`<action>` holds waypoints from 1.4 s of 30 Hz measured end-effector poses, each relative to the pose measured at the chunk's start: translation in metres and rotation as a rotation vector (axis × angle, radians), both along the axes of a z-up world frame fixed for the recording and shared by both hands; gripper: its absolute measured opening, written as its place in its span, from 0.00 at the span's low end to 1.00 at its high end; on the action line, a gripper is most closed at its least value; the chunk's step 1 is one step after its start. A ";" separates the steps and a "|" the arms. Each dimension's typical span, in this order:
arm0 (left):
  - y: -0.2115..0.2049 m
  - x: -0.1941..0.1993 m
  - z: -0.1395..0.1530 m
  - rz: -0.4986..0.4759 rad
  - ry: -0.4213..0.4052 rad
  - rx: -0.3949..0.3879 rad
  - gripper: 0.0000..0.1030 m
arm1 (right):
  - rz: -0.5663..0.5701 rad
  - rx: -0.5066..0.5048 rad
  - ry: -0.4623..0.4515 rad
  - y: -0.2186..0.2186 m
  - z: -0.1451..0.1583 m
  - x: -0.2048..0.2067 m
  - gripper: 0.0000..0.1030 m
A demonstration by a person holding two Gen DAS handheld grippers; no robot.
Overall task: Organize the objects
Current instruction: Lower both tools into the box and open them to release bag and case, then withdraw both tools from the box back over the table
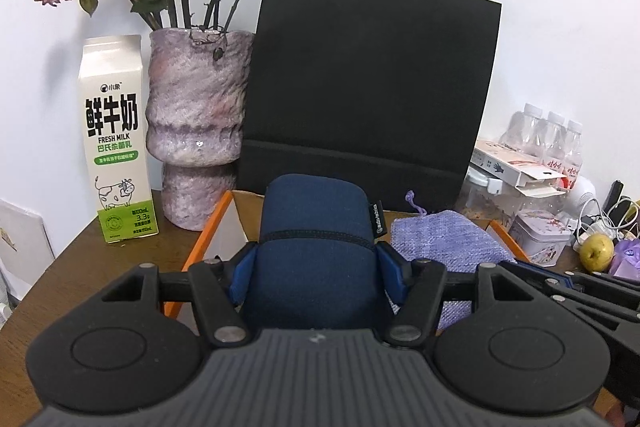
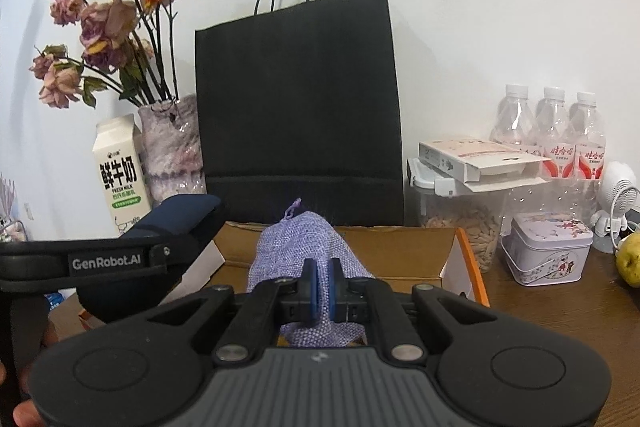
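While the left claw [image 1: 316, 267] pinches a navy pouch [image 1: 316, 227], the right claw [image 2: 322, 287] pinches a lilac sack [image 2: 308, 243], hiding the box [image 2: 400, 247] floor.

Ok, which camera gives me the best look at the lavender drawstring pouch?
The right wrist view: the lavender pouch sits centred, pinched between the right gripper's pads, drawstring visible. In the left wrist view, the pouch is partly hidden behind the navy case and gripper linkage.

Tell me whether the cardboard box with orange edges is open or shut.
Open. The cardboard box with orange edges has its orange-trimmed flaps standing out to the sides, and its brown inner wall shows behind the purple woven pouch.
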State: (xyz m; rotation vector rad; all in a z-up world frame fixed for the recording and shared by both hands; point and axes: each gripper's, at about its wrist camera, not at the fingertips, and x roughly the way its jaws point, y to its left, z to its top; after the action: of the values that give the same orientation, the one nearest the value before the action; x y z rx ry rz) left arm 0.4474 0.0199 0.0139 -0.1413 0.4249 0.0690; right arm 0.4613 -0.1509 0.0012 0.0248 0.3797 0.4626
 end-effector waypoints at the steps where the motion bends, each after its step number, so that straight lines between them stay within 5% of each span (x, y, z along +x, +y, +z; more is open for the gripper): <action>1: 0.000 0.001 -0.001 0.003 0.001 0.002 0.62 | 0.001 -0.002 0.002 0.001 -0.001 0.001 0.05; 5: -0.001 0.002 -0.004 0.037 -0.003 0.039 0.73 | 0.000 -0.026 0.032 0.003 -0.006 0.005 0.14; 6: 0.000 0.001 -0.004 0.045 -0.013 0.050 0.92 | -0.005 -0.041 0.045 0.004 -0.008 0.006 0.25; 7: 0.000 0.000 -0.004 0.054 -0.026 0.057 1.00 | -0.008 -0.050 0.062 0.006 -0.010 0.008 0.54; 8: 0.001 -0.002 -0.004 0.060 -0.044 0.060 1.00 | -0.015 -0.054 0.069 0.006 -0.012 0.009 0.71; 9: 0.001 -0.002 -0.004 0.061 -0.045 0.063 1.00 | -0.026 -0.065 0.068 0.007 -0.014 0.008 1.00; 25: 0.001 -0.008 -0.001 0.049 -0.009 0.072 1.00 | -0.057 -0.100 0.052 0.005 -0.008 -0.001 1.00; 42: 0.007 -0.068 0.021 0.030 -0.081 0.073 1.00 | -0.014 -0.108 -0.030 -0.011 0.011 -0.058 1.00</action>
State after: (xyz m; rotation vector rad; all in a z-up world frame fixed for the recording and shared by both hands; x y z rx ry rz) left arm 0.3796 0.0271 0.0348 -0.0785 0.3388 0.1078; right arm 0.4028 -0.1618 0.0121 -0.0844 0.3744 0.4276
